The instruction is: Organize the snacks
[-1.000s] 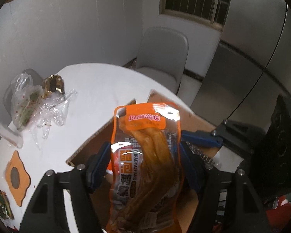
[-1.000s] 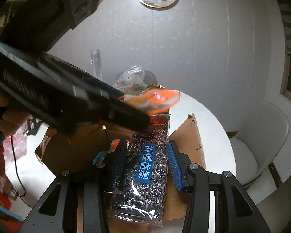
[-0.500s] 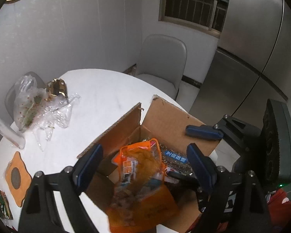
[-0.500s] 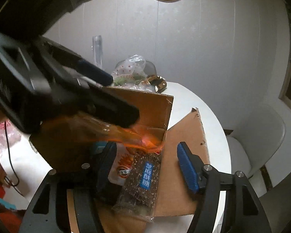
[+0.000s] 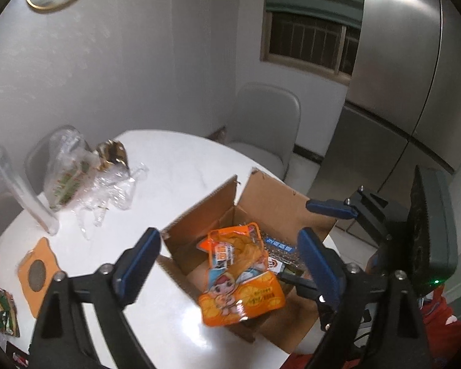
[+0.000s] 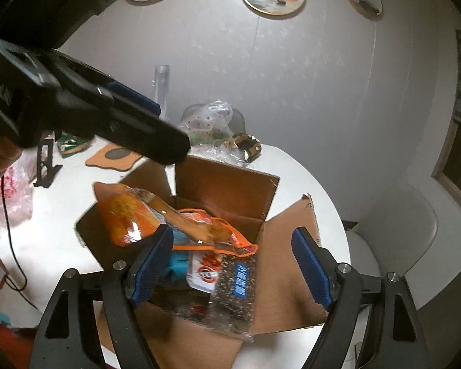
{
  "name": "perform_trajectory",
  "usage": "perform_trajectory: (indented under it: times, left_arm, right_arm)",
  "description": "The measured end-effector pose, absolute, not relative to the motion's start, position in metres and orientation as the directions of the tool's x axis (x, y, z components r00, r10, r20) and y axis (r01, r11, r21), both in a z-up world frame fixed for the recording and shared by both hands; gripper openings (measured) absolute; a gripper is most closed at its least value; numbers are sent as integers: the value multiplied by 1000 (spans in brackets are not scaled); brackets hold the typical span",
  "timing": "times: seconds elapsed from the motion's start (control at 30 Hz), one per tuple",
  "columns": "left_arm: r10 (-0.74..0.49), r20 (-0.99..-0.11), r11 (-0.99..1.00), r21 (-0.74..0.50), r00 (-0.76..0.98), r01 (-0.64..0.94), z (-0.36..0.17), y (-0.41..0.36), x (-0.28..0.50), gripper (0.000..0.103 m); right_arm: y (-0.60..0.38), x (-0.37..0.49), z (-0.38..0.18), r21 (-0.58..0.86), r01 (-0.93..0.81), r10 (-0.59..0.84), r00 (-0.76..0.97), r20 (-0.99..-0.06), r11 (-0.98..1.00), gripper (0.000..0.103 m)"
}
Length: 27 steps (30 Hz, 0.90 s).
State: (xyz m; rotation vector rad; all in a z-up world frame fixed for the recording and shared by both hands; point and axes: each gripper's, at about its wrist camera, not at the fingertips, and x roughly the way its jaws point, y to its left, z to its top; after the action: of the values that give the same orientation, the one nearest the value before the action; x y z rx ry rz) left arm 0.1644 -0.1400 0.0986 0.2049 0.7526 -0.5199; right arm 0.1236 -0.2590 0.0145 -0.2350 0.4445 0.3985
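Both packets dropped since a second ago: orange snack pouch [image 5: 241, 272] and sesame candy pack [image 6: 235, 292] now lie in the cardboard box [image 5: 270, 196], lower centre of frame. Left gripper [image 5: 227, 264] fingers spread wide, holding nothing, above the box. Right gripper [image 6: 230, 267] likewise wide open, empty. Farther back, upper left, clear plastic bags [image 5: 73, 172] sit on the white table [image 5: 184, 166].
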Motion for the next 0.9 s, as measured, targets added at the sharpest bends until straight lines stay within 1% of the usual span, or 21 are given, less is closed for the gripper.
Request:
perform_trajectory:
  times: [0.03, 0.2, 0.3, 0.43, 0.53, 0.6, 0.73, 0.83, 0.9]
  left_arm:
    - [-372, -676, 861, 3, 636, 508, 104, -134, 157, 102]
    - [-371, -632, 874, 9, 680, 485, 118, -115, 133, 102]
    - [-352, -623, 885, 21, 699, 465, 118, -105, 125, 102]
    - [-348, -611, 895, 7, 711, 445, 112, -92, 118, 102]
    - [-345, -582, 909, -12, 737, 416, 105, -78, 109, 102]
    - [-330, -555, 922, -18, 764, 386, 102, -69, 102, 102]
    - [-258, -473, 960, -29, 842, 278, 94, -42, 79, 102]
    - [-167, -428, 985, -32, 888, 170, 84, -29, 64, 102]
    - [-116, -415, 993, -33, 903, 112, 76, -23, 57, 102]
  right_arm:
    - [-258, 120, 16, -136, -426, 325, 828, -457, 895, 79]
    - [-247, 108, 26, -144, -440, 343, 833, -434, 886, 79]
    - [-240, 103, 31, -147, -456, 361, 831, -423, 878, 80]
    - [-236, 99, 33, -93, -517, 434, 792, -429, 851, 80]
    - [-235, 100, 28, -72, -523, 445, 782, -435, 849, 80]
    - [-234, 99, 28, -69, -514, 441, 791, -424, 855, 80]
    - [-236, 87, 36, -51, -524, 472, 801, -367, 850, 80]
    - [-235, 75, 45, -44, -543, 505, 805, -313, 838, 80]
    - [-233, 70, 48, -52, -554, 520, 807, -281, 831, 81]
